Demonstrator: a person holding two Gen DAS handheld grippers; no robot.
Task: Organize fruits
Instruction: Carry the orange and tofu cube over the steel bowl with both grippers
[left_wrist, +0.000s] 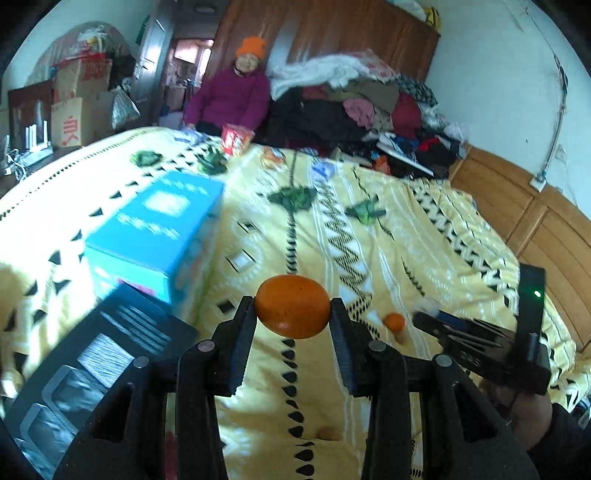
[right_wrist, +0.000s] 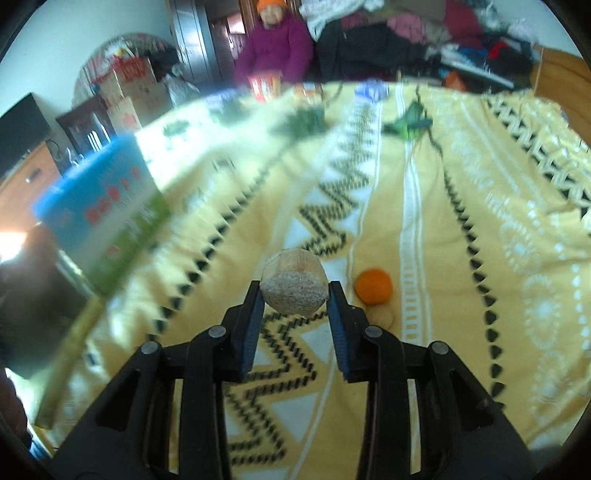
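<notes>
My left gripper (left_wrist: 293, 308) pinches an orange (left_wrist: 293, 306) at its widest sides, lifted clear of the bed (left_wrist: 424, 229). My right gripper (right_wrist: 294, 293) pinches a pale brown fruit (right_wrist: 294, 291), also off the blanket. A small orange (right_wrist: 373, 286) lies loose at about two o'clock from it, touching a tan fruit (right_wrist: 382, 316). I judge both are mid-carry, so I should hold the grips steady and avoid swinging. The blue box (left_wrist: 155, 236) stands at ten o'clock, a dark tray (left_wrist: 96, 369) at eight; ahead and rightward the blanket lies open.
</notes>
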